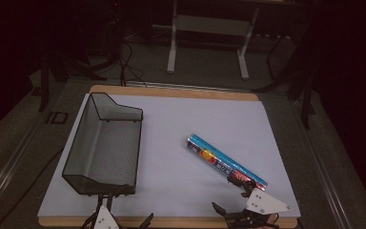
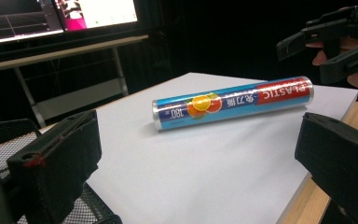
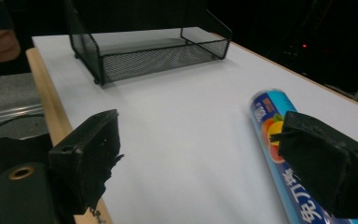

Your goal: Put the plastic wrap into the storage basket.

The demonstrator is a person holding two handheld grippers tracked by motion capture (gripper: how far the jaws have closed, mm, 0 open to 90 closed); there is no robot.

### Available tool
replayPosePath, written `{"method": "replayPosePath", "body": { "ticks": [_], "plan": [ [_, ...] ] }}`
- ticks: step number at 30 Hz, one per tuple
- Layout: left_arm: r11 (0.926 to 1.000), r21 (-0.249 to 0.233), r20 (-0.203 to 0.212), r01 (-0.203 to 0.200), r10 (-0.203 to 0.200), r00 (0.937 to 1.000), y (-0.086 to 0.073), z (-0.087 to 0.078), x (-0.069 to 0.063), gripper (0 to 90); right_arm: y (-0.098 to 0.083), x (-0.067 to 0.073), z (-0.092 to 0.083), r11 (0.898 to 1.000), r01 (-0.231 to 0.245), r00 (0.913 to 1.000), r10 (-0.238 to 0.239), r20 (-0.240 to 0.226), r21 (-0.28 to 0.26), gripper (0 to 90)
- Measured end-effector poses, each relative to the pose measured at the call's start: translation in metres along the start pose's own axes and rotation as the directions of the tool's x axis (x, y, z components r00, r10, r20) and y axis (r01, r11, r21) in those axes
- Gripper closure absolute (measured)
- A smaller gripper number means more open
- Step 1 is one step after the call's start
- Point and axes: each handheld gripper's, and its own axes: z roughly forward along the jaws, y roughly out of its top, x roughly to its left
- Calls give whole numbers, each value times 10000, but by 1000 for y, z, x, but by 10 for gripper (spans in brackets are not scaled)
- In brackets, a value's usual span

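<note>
On the white sheet (image 1: 171, 143) lies a blue, fruit-printed plastic-wrap tube (image 1: 225, 161), both claws gaping, ungripped.

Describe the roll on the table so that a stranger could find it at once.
On the white table top, look right of the black mesh tray. The roll lies slanted near the right gripper. It is a shiny blue tube with a picture of oranges and a red end.

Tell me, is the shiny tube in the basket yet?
Not yet. The tube lies on the white board, apart from the mesh basket, which looks empty. The right gripper is open by the tube's near end, not squeezing it. The left gripper is open too, holding nothing. Grabbing and any move to the basket are probably left.
</note>
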Motion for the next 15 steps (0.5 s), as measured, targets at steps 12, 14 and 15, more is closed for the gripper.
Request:
{"method": "replayPosePath", "body": {
  "ticks": [12,14,15],
  "plan": [
    [9999,-100,-49,52,-53,10000,1,-2,1,8,31,-10,-2,9996,-183,9989,173,-426,-236,84],
    [10000,-82,-38,45,-46,10000,0,-2,1,8,38,-12,-2,9996,-55,9988,42,-478,-268,85],
    [10000,-70,-38,35,-35,10000,0,-2,1,8,41,-12,-1,9998,-17,9990,8,-454,-197,85]
  ]
}}
